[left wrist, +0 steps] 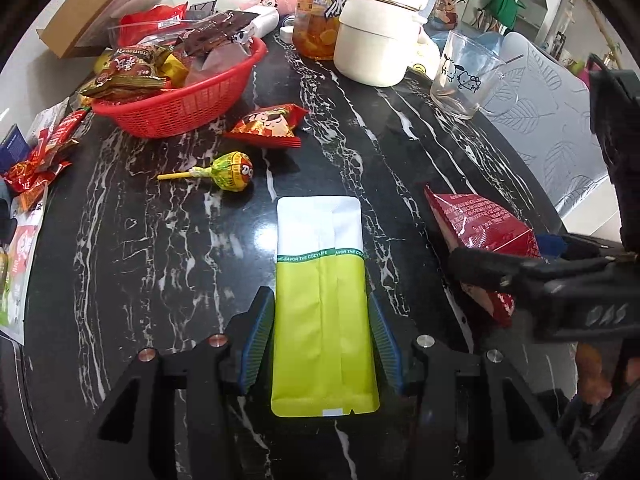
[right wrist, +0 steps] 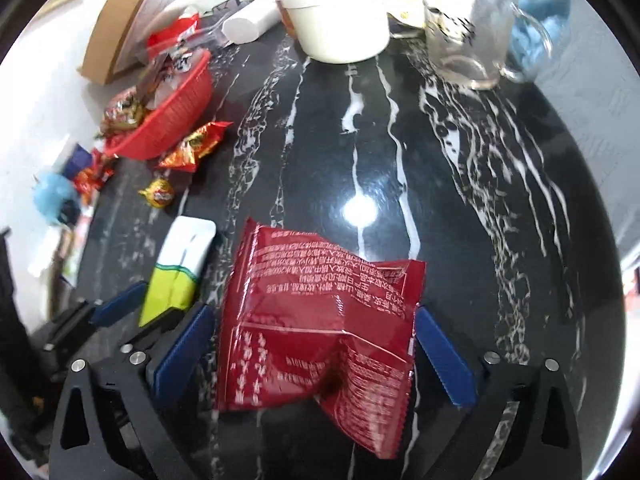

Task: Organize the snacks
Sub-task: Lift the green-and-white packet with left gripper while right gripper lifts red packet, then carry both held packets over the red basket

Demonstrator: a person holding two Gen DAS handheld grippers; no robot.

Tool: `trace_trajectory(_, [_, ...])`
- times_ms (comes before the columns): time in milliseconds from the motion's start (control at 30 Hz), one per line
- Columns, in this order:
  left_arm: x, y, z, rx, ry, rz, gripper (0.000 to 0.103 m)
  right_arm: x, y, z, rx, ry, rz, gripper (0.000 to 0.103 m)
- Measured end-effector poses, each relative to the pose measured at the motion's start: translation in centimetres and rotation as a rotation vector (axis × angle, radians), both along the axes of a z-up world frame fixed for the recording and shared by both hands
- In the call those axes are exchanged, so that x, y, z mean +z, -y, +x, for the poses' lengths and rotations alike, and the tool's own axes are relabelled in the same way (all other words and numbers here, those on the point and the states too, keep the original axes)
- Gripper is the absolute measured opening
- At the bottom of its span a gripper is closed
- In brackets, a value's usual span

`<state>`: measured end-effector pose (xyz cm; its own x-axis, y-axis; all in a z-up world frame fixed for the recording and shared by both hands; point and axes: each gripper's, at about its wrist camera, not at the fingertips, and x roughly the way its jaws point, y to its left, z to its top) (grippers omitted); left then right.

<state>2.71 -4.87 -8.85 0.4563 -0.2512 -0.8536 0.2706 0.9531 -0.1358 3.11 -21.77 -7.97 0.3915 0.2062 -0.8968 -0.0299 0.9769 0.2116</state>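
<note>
The black marble table [left wrist: 160,248] lies mostly bare through its middle, with clutter pressed toward its far and left edges; the right edge curves away beside a pale leaf-patterned chair [left wrist: 560,128]. The left gripper [left wrist: 322,312] is closed on a green-and-white sachet [left wrist: 324,300], its blue pads against both long sides, the packet lying flat and pointing toward the far edge. The right gripper [right wrist: 316,340] stands wide, its pads clear of the red snack packet [right wrist: 320,320] lying crumpled on the table between them; no earlier view shows how it got there. Toward the far left edge a red basket [left wrist: 192,100] heaped with snacks sits, with a small red-orange packet [left wrist: 268,126] and a lollipop [left wrist: 228,172] just beside it on the open marble. Along the far edge stand a white pot [left wrist: 376,40], a jar of fruit [left wrist: 316,20] and a glass mug [left wrist: 464,76].
</note>
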Motion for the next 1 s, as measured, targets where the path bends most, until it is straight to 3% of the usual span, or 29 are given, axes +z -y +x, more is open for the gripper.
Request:
trace_trajectory(100, [0.0,0.0,0.0,-0.005,0.003,0.008,0.048,-0.4,-0.8,-0.1,0.013,0.014,-0.088,0.102])
trace_trajectory(333, [0.0,-0.1,-0.1,-0.015,0.017,0.009,0.048,-0.7,-0.9,-0.7,0.037,0.042,-0.133,0.100])
trace_trajectory(433, [-0.1,-0.2,-0.2,-0.015,0.025,-0.003,0.048,-0.7,-1.4,-1.2,0.049,0.060,-0.183,0.093])
trace_trajectory(500, [0.0,-0.5,-0.3,-0.001,0.025,-0.010,0.046,-0.6,-1.4,-1.6,0.054,0.077,-0.223,0.079])
trace_trajectory(533, [0.0,-0.5,-0.4,0.003,0.023,-0.012,0.045,-0.4,-1.3,-1.8,0.059,0.082,-0.217,0.074])
trace_trajectory(567, [0.0,-0.6,-0.4,0.003,0.022,-0.013,0.044,-0.2,-1.1,-2.0,0.059,0.093,-0.212,0.064])
trace_trajectory(667, [0.2,-0.8,-0.3,0.005,0.014,-0.039,0.043,0.0,-0.4,-2.3,0.061,0.102,-0.177,0.056])
trace_trajectory(1000, [1.9,-0.7,-1.2,-0.011,0.052,-0.058,0.043,1.2,0.7,-3.1,0.040,0.135,-0.099,0.051])
